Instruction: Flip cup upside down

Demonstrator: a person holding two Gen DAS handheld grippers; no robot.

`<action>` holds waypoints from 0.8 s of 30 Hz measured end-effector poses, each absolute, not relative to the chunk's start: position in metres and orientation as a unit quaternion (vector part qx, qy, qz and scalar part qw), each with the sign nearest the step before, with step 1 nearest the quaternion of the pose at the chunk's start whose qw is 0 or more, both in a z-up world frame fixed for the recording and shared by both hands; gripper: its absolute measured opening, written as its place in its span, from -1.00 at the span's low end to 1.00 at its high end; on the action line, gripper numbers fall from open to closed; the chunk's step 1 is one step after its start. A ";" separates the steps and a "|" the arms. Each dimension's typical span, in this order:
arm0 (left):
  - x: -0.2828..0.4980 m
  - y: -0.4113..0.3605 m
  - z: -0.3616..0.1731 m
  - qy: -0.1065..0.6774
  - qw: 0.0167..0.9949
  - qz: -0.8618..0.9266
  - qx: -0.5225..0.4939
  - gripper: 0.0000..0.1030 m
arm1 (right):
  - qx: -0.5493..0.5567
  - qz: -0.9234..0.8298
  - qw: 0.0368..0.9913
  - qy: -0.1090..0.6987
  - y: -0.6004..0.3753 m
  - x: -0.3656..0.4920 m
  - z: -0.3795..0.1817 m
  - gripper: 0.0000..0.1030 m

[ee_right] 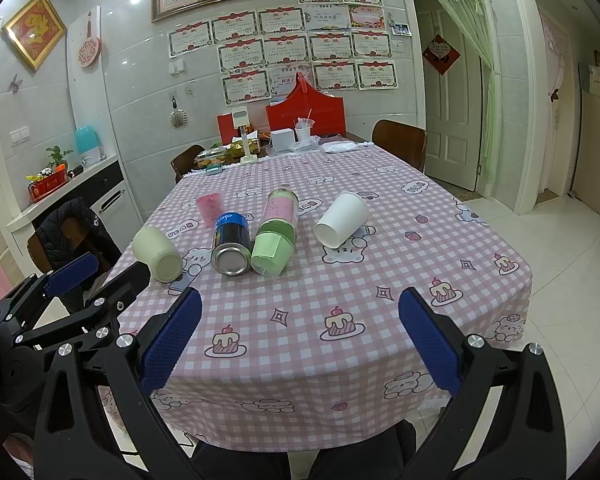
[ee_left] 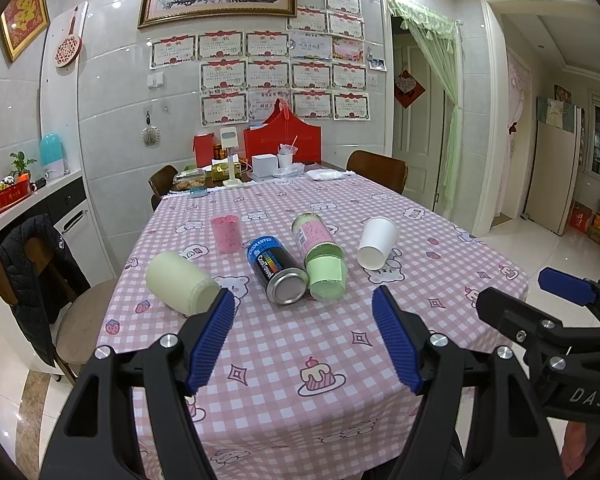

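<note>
1. The left gripper [ee_left: 304, 336] was held above the near edge of the table [ee_left: 452, 280], jaws apart and holding nothing.
2. Furthest left on the checked cloth, a cream cup [ee_left: 180, 282] lay on its side, base toward the cameras, just beyond the left gripper's left pad.
3. A pink cup [ee_left: 226, 234] stood behind it, further back on the cloth; whether its mouth faced up or down could not be told.
4. A blue can [ee_left: 276, 268] and a green bottle [ee_left: 320, 256] lay on their sides at centre, touching near their front ends.
5. A white paper cup [ee_right: 342, 220] lay tilted on its side to the right, base toward the cameras, well apart from both grippers.
6. The right gripper [ee_right: 300, 340] was likewise held short of the objects, jaws apart and empty.
7. Assessment: no cup was grasped or visibly inverted. The task appeared not yet started; approach, grasp, rotation and placement mouth-down all remained. Which cup was intended could not be determined.
</note>
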State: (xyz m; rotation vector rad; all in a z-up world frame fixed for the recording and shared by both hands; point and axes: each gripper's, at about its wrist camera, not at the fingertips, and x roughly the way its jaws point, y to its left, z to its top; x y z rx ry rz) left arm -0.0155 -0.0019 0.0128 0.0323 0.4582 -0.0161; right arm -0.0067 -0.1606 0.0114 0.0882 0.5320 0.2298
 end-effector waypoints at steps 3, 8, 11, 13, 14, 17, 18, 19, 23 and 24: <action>-0.015 -0.003 0.014 0.227 0.974 -0.008 0.017 0.37 | 0.043 0.113 0.957 0.262 -0.161 -0.007 0.012 0.85; -0.015 -0.003 0.015 0.227 0.974 -0.009 0.016 0.37 | 0.043 0.113 0.957 0.262 -0.160 -0.007 0.012 0.85; -0.014 -0.004 0.017 0.227 0.974 -0.008 0.017 0.37 | 0.044 0.114 0.957 0.263 -0.161 -0.007 0.012 0.85; -0.015 -0.003 0.016 0.227 0.974 -0.008 0.017 0.37 | 0.044 0.114 0.957 0.262 -0.160 -0.008 0.012 0.85; -0.014 -0.004 0.017 0.227 0.974 -0.009 0.017 0.37 | 0.044 0.113 0.957 0.262 -0.160 -0.007 0.012 0.85; -0.015 -0.003 0.016 0.226 0.974 -0.009 0.017 0.37 | 0.045 0.114 0.957 0.263 -0.161 -0.007 0.012 0.85; -0.015 -0.003 0.016 0.226 0.974 -0.008 0.016 0.37 | 0.044 0.114 0.957 0.262 -0.161 -0.007 0.012 0.85; -0.015 -0.003 0.016 0.226 0.974 -0.008 0.016 0.37 | 0.044 0.114 0.957 0.262 -0.160 -0.007 0.012 0.85; -0.015 -0.003 0.016 0.225 0.974 -0.009 0.017 0.37 | 0.044 0.114 0.957 0.263 -0.161 -0.007 0.012 0.85; -0.015 -0.003 0.015 0.226 0.974 -0.009 0.016 0.37 | 0.044 0.114 0.957 0.263 -0.161 -0.007 0.012 0.85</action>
